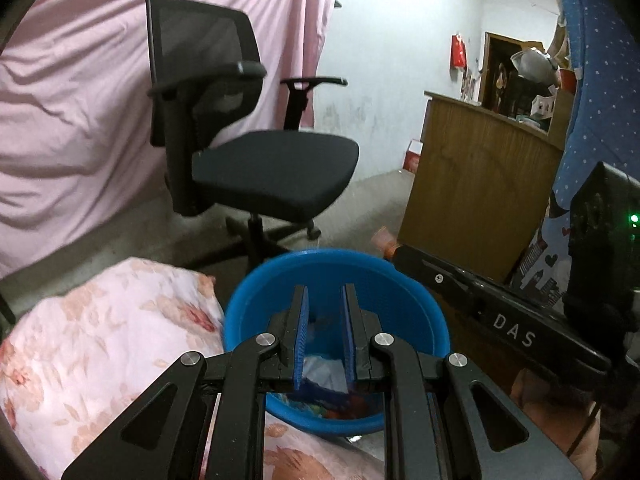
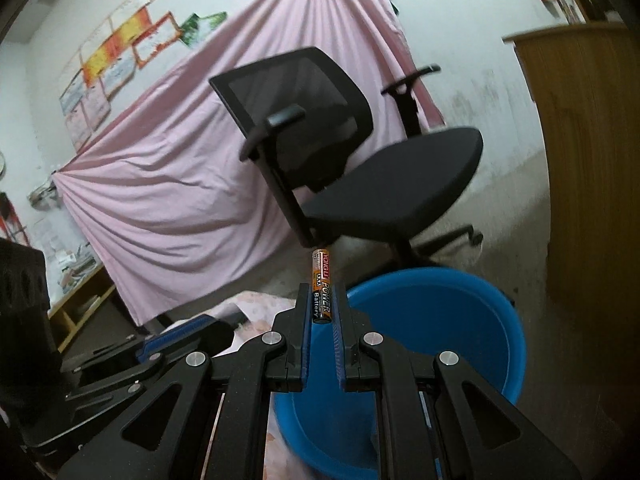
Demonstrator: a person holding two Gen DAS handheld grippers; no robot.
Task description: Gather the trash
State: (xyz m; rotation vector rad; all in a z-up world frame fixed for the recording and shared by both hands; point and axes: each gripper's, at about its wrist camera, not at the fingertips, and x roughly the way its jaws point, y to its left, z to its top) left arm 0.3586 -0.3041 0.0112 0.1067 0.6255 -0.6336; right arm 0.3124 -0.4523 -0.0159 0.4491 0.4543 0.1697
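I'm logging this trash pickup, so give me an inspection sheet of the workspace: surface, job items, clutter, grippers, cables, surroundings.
Surface: floral bedding beside the bin; grey floor beyond.
Job's things: blue bin holding white and coloured trash; battery clamped upright above the bin's near rim.
Clutter: orange-capped item on the floor behind the bin, too blurred to name.
Grippers: right gripper shut on the battery; left gripper open, empty, over the bin.
Cables: nothing seen.
Surroundings: black office chair, pink sheet, wooden cabinet.
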